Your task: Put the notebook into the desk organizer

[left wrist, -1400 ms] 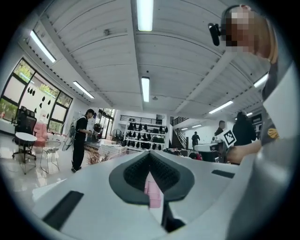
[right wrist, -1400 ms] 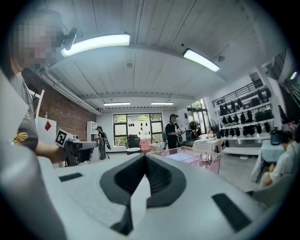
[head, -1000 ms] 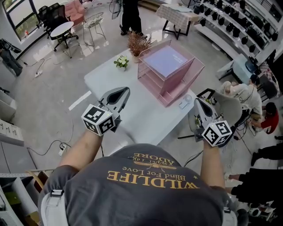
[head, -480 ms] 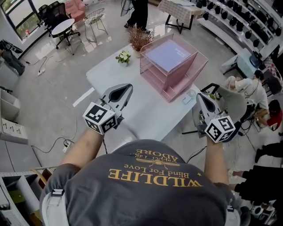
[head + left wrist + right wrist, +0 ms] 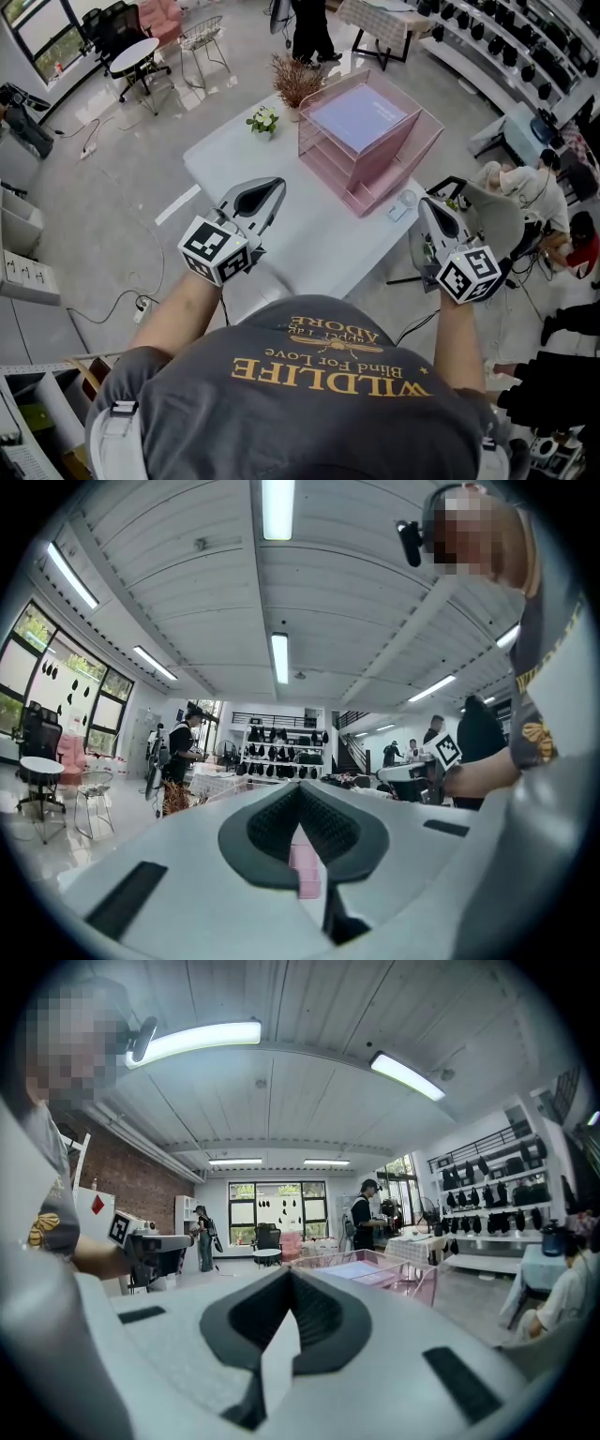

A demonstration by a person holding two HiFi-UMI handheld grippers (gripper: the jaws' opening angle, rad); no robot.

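Both shut, nothing between jaws: left gripper (image 5: 271, 185), right gripper (image 5: 427, 202), hanging over bench (image 5: 281, 239) near edge. Notebook (image 5: 354, 117) lies flat atop desk organizer (image 5: 386, 161), ahead between us; right gripper nearer. Task looks done.

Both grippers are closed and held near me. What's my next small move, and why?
Probably just rest both grippers. The notebook already seems to lie in the organizer's top tray, and the left gripper and right gripper are shut, empty and held well back from it.
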